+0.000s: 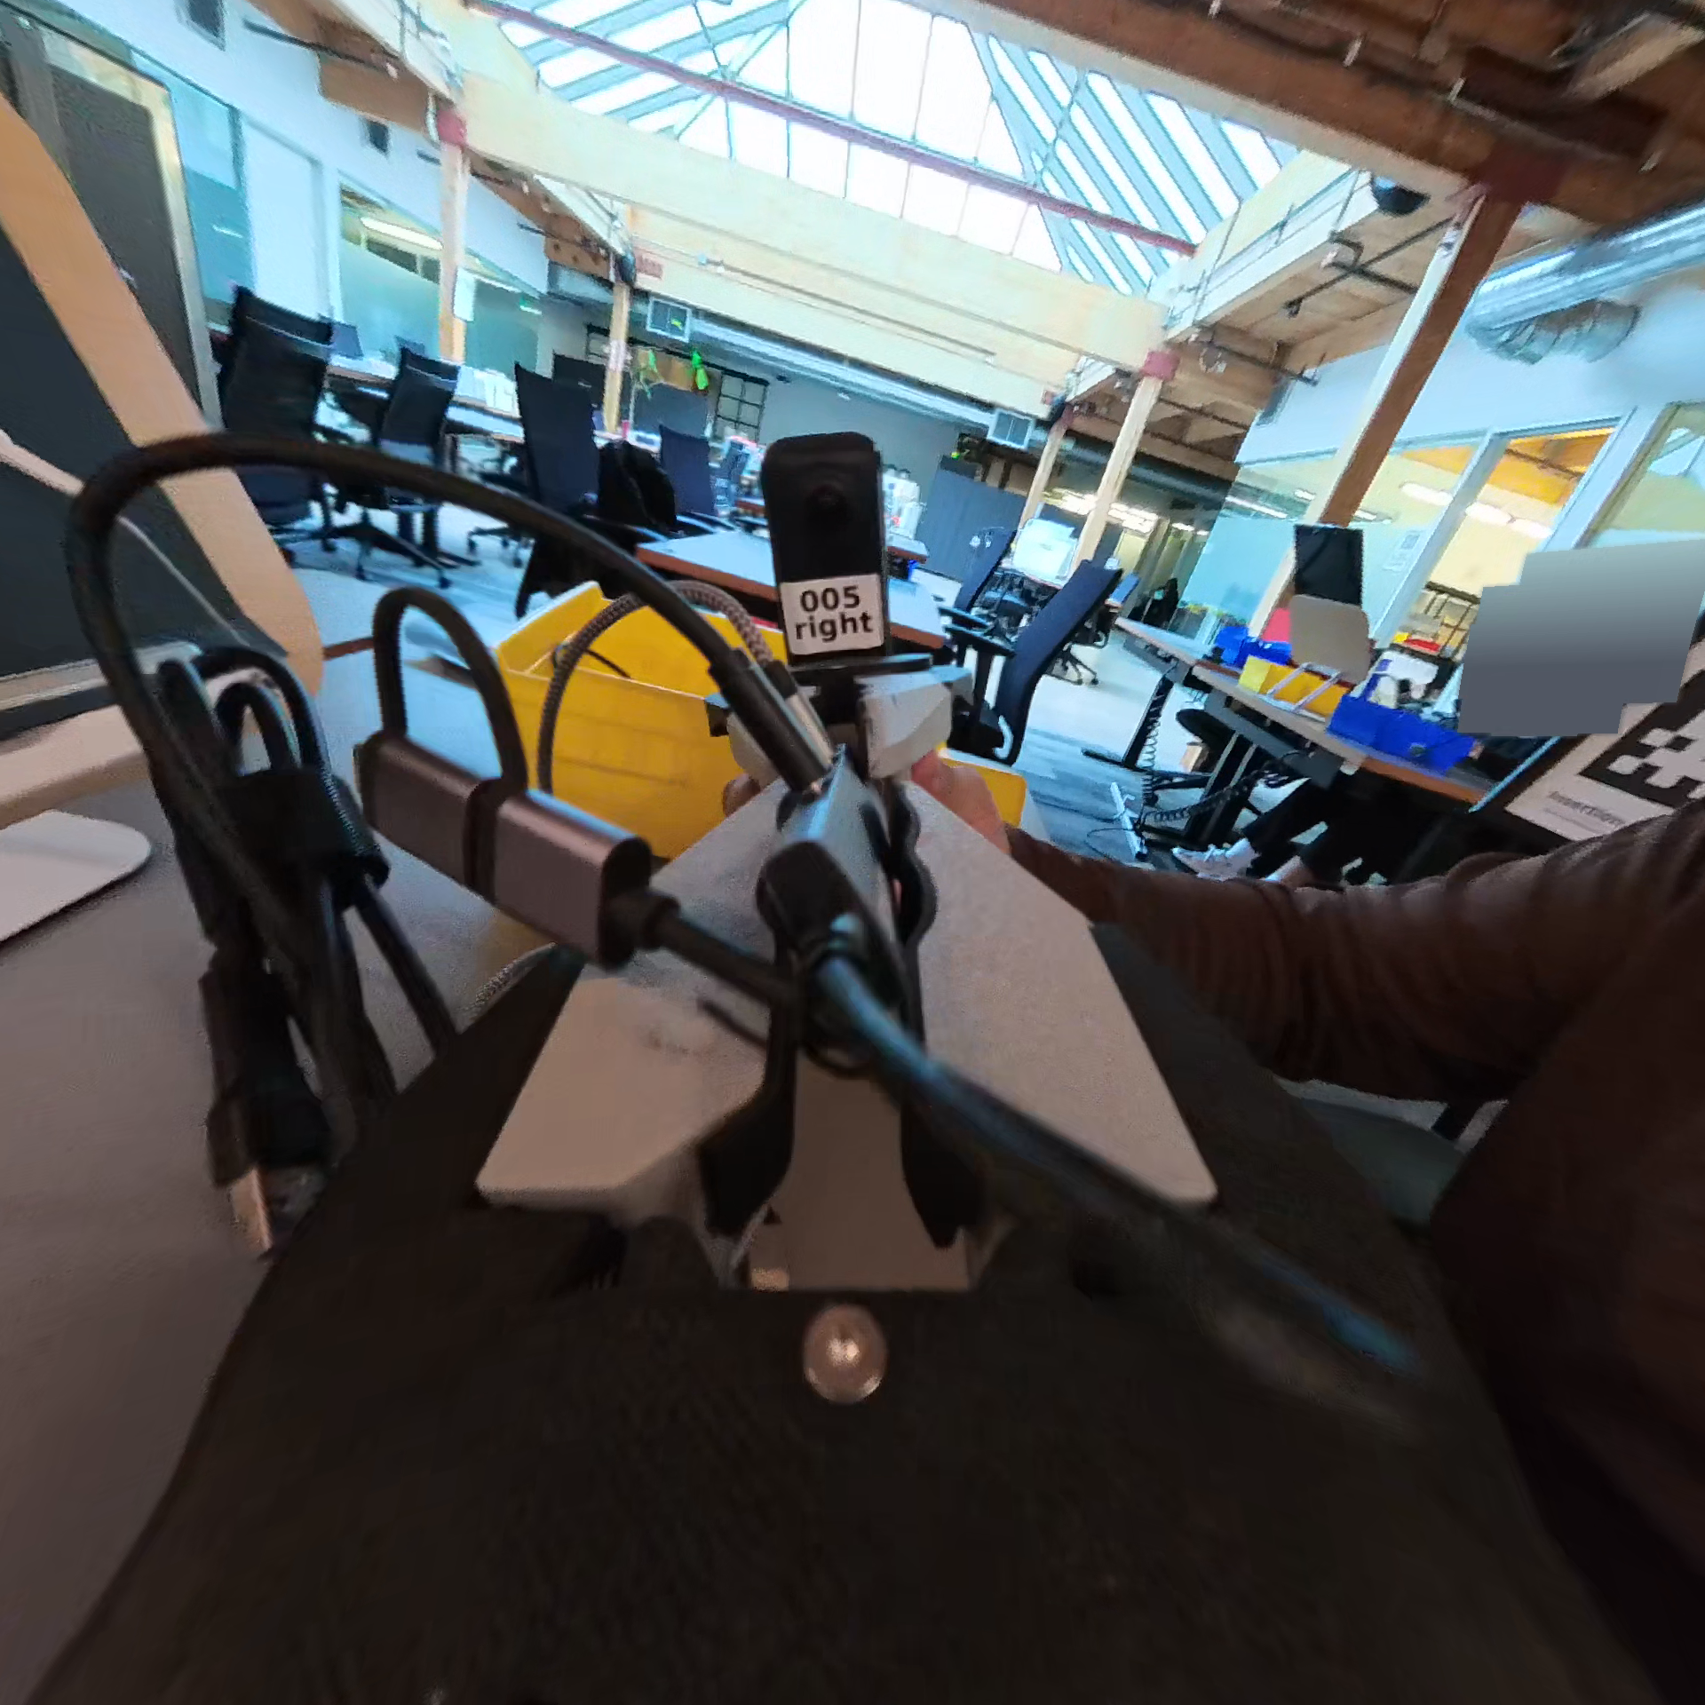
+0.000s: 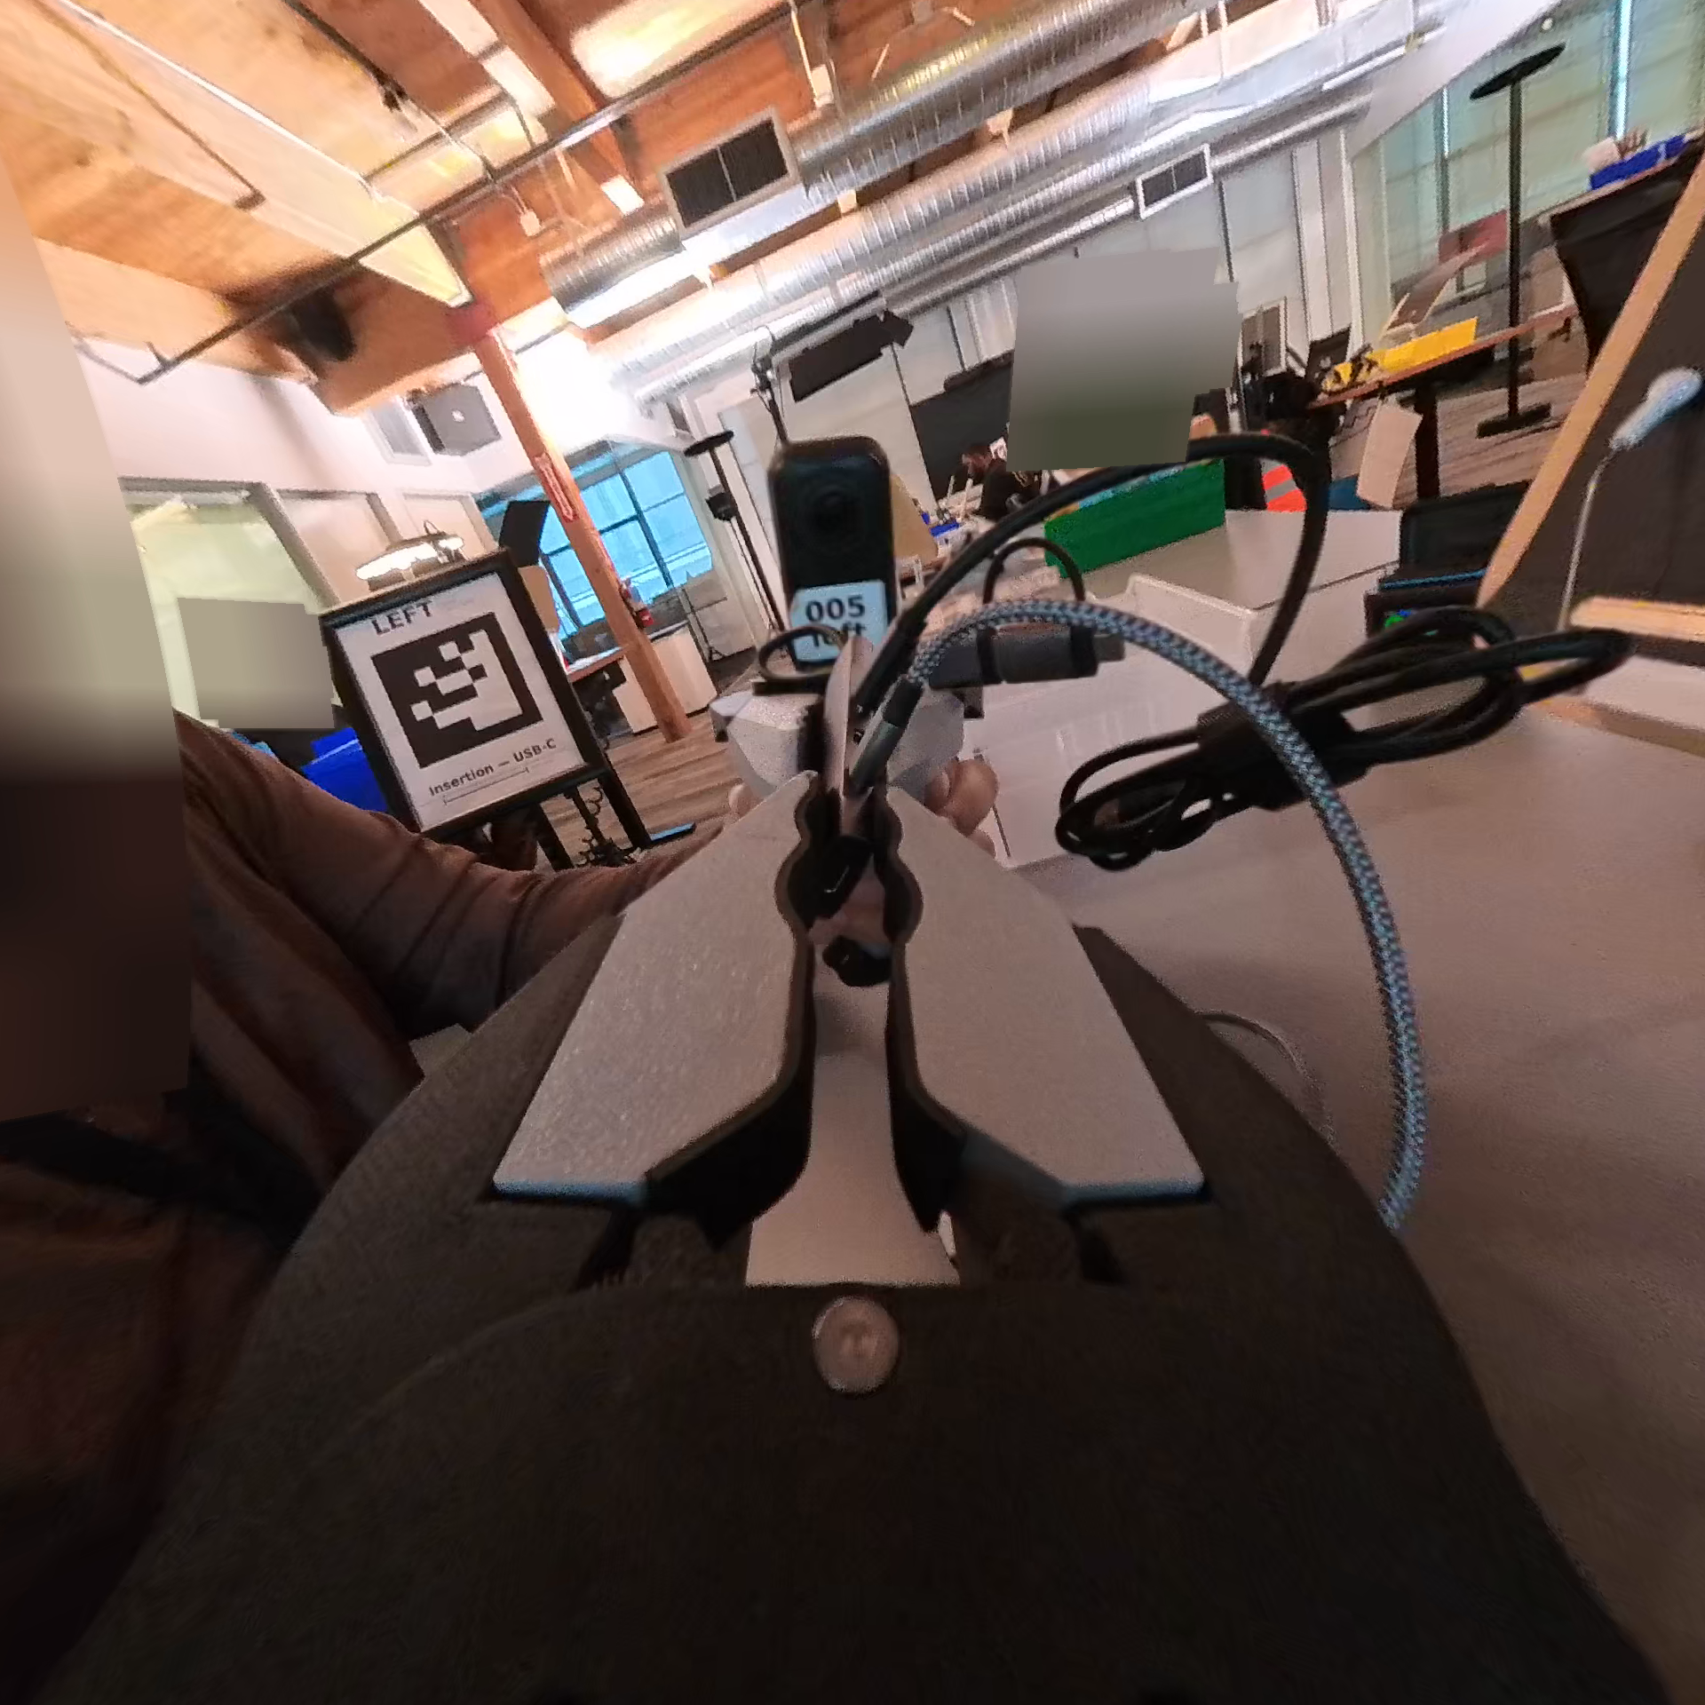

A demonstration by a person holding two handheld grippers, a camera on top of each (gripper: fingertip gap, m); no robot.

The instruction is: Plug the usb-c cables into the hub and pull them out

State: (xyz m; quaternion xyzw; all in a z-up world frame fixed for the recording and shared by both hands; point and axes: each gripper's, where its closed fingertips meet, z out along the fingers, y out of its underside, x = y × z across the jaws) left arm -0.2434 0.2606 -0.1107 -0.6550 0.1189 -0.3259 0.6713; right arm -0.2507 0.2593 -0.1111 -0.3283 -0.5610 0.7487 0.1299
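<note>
A big open office sits behind the grey table point(image 2: 1522, 923). Both grippers are up in the air, facing each other. The left gripper point(image 1: 844, 830) pinches the hub point(image 1: 844, 821); the right gripper point(image 2: 844, 830) pinches a plug point(image 2: 835, 872).

We note a grey metallic hub point(image 1: 517, 830), black cables point(image 1: 268, 830), a grey-and-white braided cable point(image 2: 1365, 923), a yellow bin point(image 1: 609, 710), a green bin point(image 2: 1135, 517), a black-and-white marker sign point(image 2: 457, 683), and a brown sleeve point(image 1: 1338, 969).

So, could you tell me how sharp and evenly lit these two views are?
Left wrist view: skylight nearly blown out, hub fairly sharp, black cable blurred close to the lens. Right wrist view: braided cable crisp, left edge smeared, straight lines bowed.
</note>
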